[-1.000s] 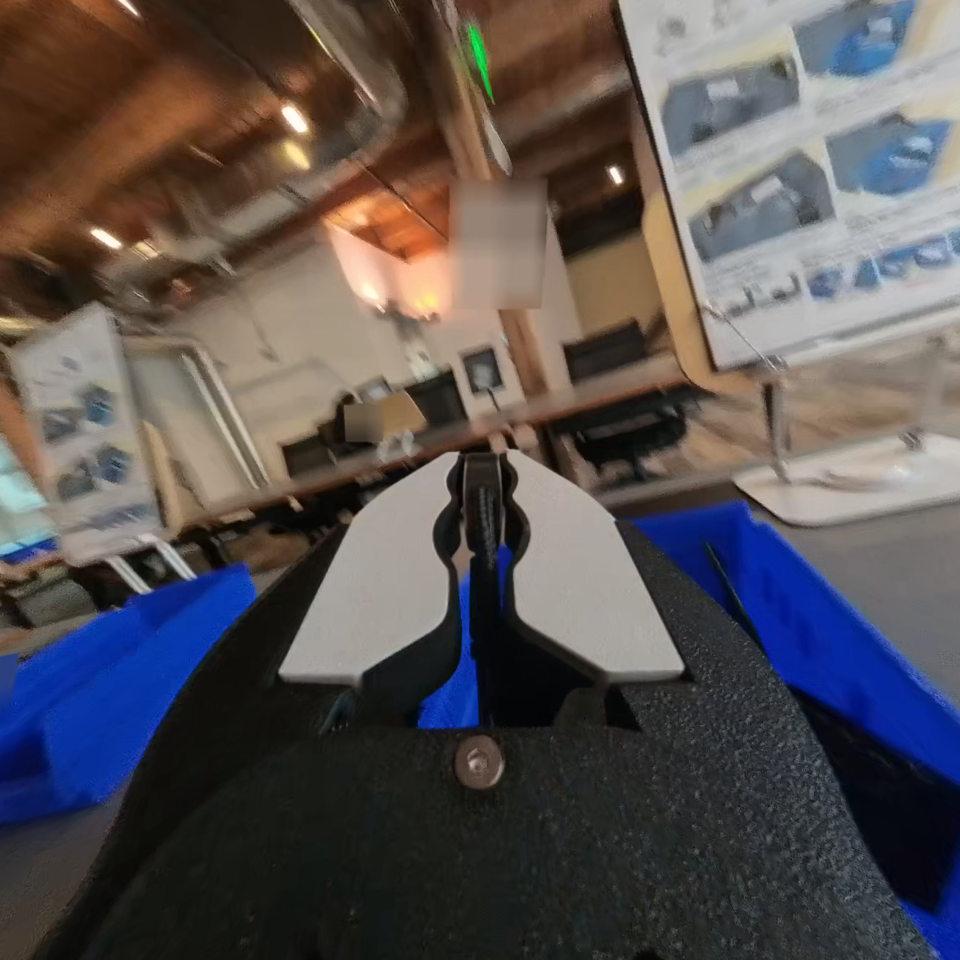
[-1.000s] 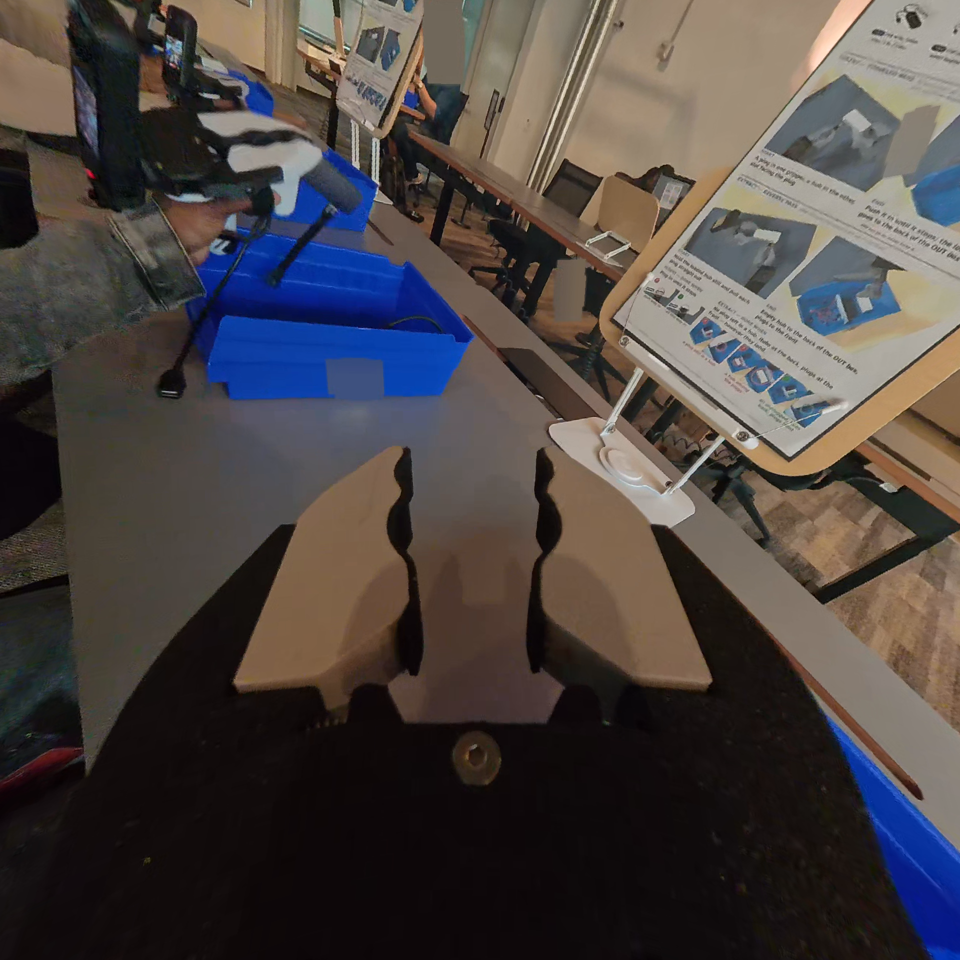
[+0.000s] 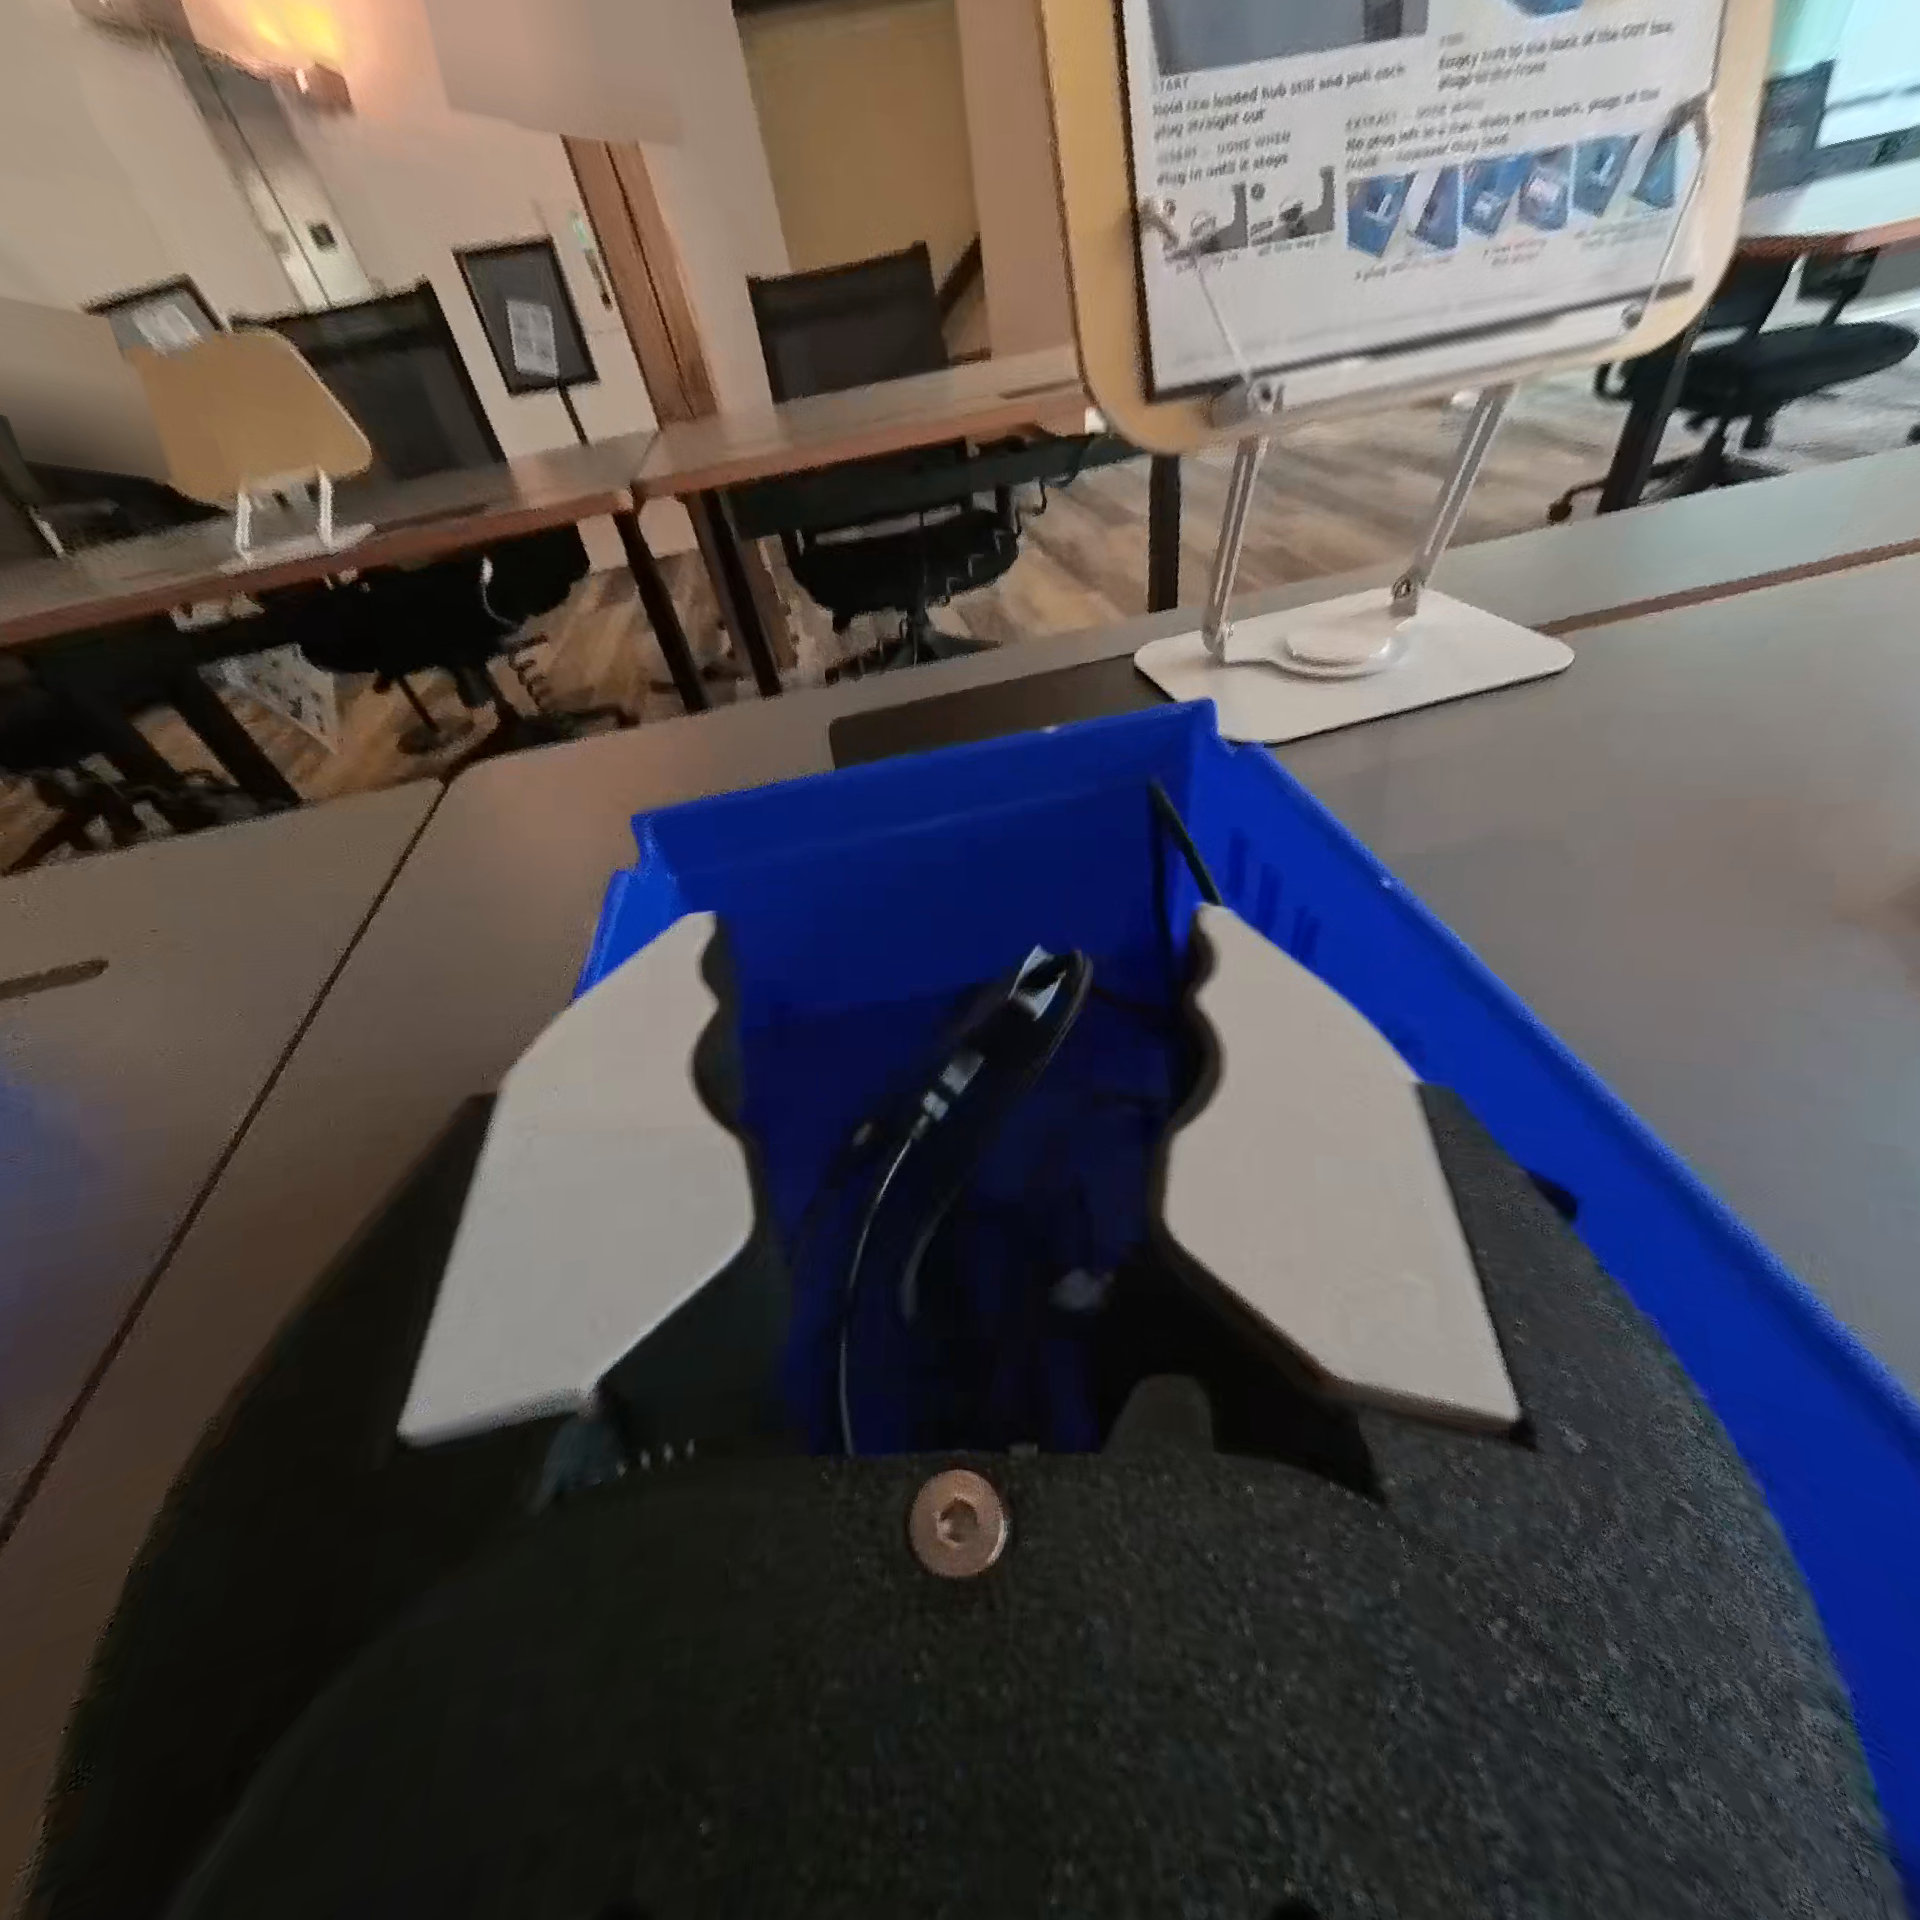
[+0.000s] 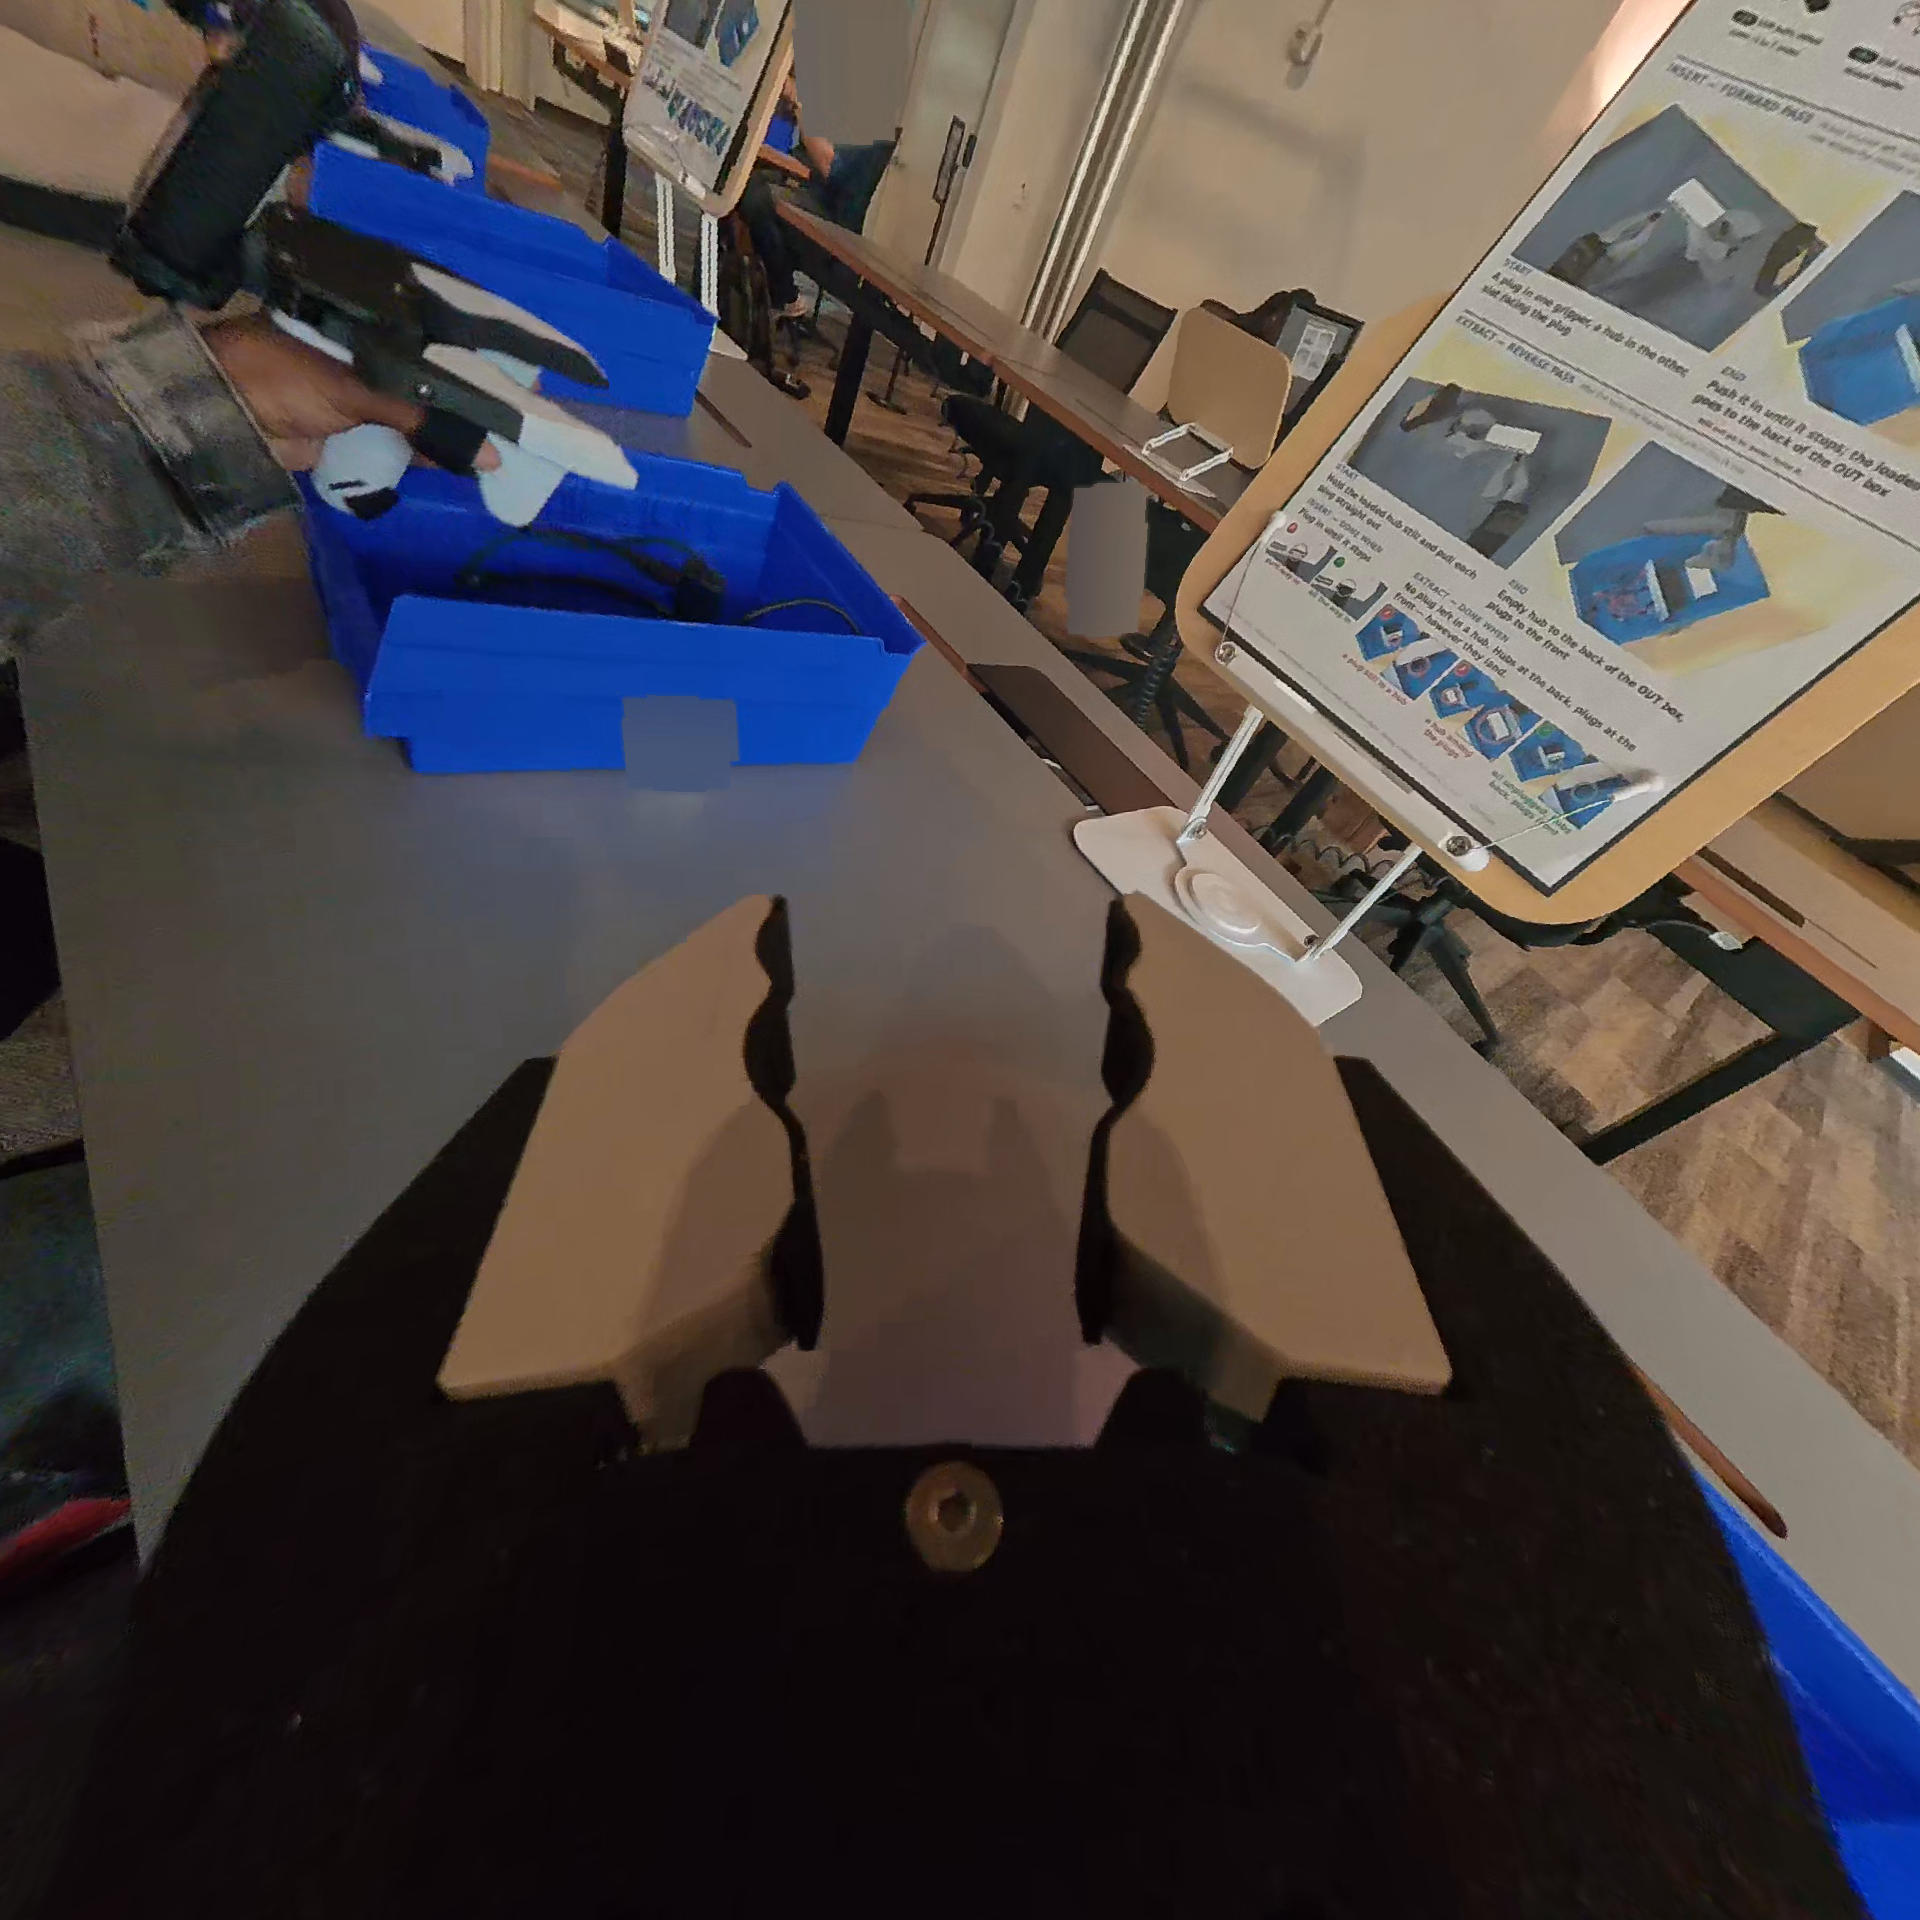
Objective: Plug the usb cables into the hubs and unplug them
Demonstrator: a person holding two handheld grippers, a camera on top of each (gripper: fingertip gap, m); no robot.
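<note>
Hovering agape: left gripper [image 3: 951, 940] over 1 blue bin [image 3: 1455, 1049] of cables [image 3: 935, 1122]; right gripper [image 4: 940, 914] likewise agape.

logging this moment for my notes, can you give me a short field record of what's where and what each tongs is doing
left tongs: open, empty, above the open blue plastic bin
right tongs: open, empty, over bare grey tabletop
bin contents: thin black usb cables lying loose inside; no hub can be made out
bin position: on the tabletop, left of the right tongs
instruction board on white stand: at the table's far edge, tilted back
second blue bin: farther along the table, behind the first
plugging: none under way in either view
</note>
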